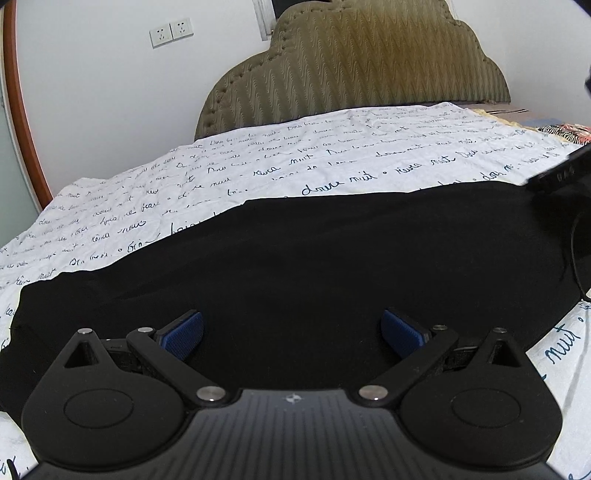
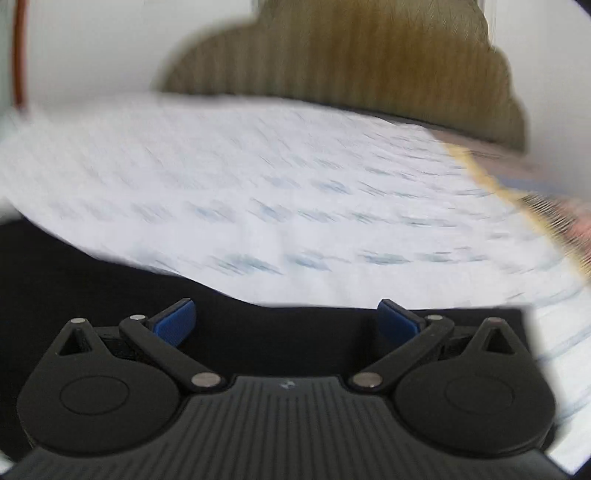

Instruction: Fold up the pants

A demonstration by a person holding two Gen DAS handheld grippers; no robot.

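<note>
White wall (image 1: 110, 92), double socket (image 1: 171, 32), olive padded scalloped headboard (image 1: 362, 70), bed sheet (image 1: 332, 155) printed with cursive script, wooden frame (image 1: 26, 122) at left.

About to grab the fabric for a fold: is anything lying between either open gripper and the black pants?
Nothing visible. The left gripper and the right gripper are both open directly over the black pants, which lie on the printed sheet.
</note>
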